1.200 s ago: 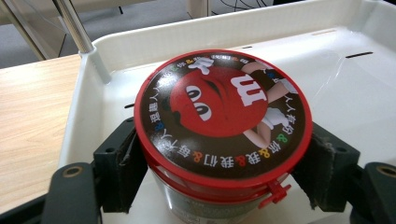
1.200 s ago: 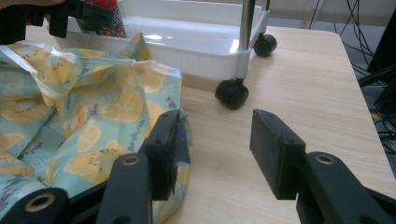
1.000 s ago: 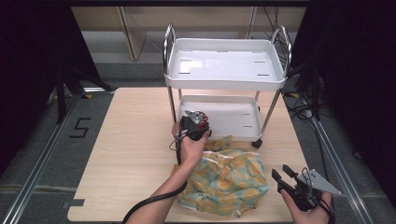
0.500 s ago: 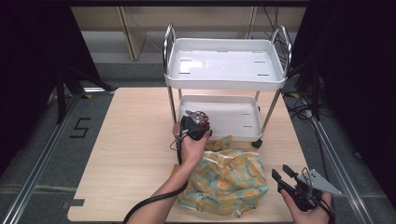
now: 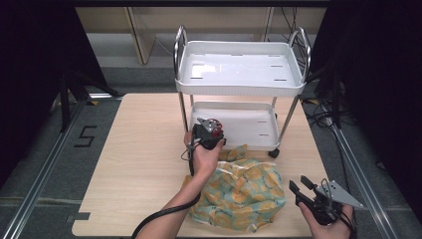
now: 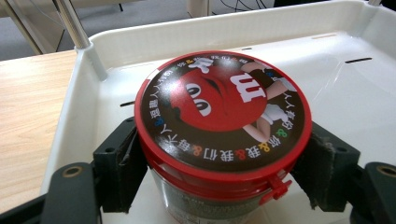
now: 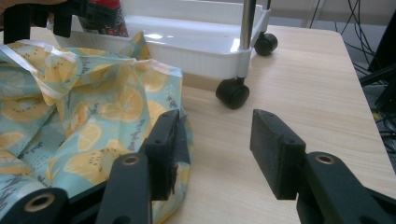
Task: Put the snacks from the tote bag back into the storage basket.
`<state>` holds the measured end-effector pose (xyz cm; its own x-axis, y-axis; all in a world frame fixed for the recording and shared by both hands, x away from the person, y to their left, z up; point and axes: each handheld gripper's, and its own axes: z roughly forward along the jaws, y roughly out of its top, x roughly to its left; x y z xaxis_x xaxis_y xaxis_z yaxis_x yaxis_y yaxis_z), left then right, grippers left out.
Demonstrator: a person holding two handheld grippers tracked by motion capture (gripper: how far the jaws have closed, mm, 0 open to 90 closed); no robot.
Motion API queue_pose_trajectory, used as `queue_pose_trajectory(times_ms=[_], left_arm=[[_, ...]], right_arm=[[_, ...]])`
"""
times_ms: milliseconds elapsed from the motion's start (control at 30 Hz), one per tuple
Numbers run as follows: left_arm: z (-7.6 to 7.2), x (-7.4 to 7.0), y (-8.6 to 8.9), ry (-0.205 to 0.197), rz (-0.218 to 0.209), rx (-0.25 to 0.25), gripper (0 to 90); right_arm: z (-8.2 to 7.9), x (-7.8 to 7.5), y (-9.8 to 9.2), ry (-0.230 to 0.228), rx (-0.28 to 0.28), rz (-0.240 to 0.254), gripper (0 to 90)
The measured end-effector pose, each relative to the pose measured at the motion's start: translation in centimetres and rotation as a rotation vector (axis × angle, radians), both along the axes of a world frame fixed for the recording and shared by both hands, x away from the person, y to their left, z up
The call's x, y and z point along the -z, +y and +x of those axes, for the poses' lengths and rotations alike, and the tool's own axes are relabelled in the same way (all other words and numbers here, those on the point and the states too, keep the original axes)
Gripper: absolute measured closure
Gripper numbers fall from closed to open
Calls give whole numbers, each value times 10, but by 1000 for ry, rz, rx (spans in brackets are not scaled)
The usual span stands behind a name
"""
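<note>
Now my left tongs [image 6: 219, 186] clamp the red-lidded jar [image 6: 223, 122] over the cart's lower tray [image 6: 355, 93] near its front-left corner, not yet released, while my right tongs [image 7: 215, 149] hang apart beside the fruit-print bag [image 7: 84, 126].

A pale wooden table [image 5: 134, 164] stood on a grey floor [image 5: 54, 164] marked with a black "5" [image 5: 84, 135] at the left. Metal rails [image 5: 42, 174] ran along both sides, cables [image 5: 318, 112] lay at the right, and the surroundings were dark
</note>
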<state>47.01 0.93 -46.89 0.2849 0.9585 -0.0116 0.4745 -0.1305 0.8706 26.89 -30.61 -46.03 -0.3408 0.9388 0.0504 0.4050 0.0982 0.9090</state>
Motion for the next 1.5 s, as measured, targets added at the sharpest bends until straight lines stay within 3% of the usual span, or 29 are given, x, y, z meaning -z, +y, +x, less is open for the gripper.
queue_pose_trajectory(times_ms=[633, 1500], left_arm=[[1, -1, 0, 12, 4, -5, 249], [-7, -4, 2, -22, 32, 8, 242]], right_arm=[[0, 0, 0, 3, 3, 4, 536], [1, 1, -1, -4, -2, -6, 531]])
